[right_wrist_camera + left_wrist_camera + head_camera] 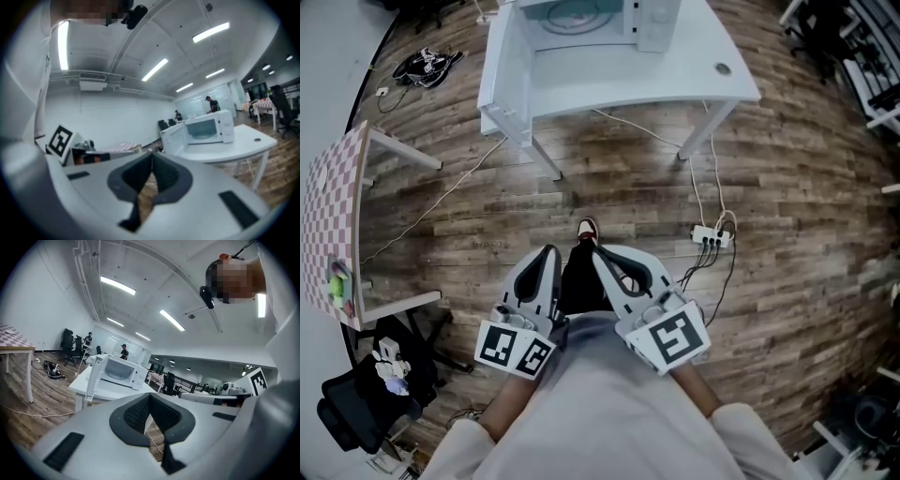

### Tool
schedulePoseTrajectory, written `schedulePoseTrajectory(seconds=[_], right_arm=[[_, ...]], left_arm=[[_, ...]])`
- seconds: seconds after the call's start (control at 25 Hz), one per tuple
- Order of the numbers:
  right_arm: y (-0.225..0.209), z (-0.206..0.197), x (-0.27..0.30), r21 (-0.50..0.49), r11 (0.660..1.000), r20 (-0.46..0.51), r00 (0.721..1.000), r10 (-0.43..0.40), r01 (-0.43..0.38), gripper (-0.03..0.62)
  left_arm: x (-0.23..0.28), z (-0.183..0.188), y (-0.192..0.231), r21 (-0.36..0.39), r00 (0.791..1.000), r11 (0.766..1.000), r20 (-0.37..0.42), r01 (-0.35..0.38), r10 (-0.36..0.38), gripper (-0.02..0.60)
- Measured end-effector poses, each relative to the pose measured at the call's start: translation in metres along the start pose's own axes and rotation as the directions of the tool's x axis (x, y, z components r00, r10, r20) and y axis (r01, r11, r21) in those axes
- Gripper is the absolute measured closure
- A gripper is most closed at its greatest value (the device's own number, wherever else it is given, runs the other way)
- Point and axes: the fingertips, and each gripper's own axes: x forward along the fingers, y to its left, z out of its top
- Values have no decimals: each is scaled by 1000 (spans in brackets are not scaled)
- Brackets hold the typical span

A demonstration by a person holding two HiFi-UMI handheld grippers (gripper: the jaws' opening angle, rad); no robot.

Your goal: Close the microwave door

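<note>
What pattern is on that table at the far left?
Pink-and-white checks cover the table, clearest in the head view.

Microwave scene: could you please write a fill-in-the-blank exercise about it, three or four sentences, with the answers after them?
1. The microwave stands on a white ___.
2. Its door is ___.
3. The left tongs and the right tongs are both ___, holding nothing.
4. A power strip lies on the wooden ___.
Missing words: table; open; shut; floor.
</note>
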Motion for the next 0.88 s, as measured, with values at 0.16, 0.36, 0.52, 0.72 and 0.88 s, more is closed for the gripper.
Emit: schedulePoseTrajectory(seconds=[0.16, 0.36, 0.52, 0.72, 0.88], right_arm=[[-10, 9, 17, -4, 1000, -22, 1000, 2, -2, 571], [-19, 13, 44, -2, 1000, -39, 999, 28, -28, 571], [-26, 17, 69, -5, 999, -59, 997, 54, -54, 571], [-40, 29, 97, -9, 998, -73, 995, 62, -63, 571], [-47, 37, 121, -22, 997, -76, 994, 74, -76, 571]], left_arm=[[16, 11, 11, -19, 1000, 1000, 15, -3, 3, 565], [32, 17, 35, -44, 1000, 999, 15, -17, 18, 565], [47, 26, 56, -59, 999, 998, 19, -28, 30, 565], [67, 42, 76, -65, 999, 997, 23, -29, 31, 565], [80, 52, 94, -70, 999, 997, 31, -29, 31, 565]])
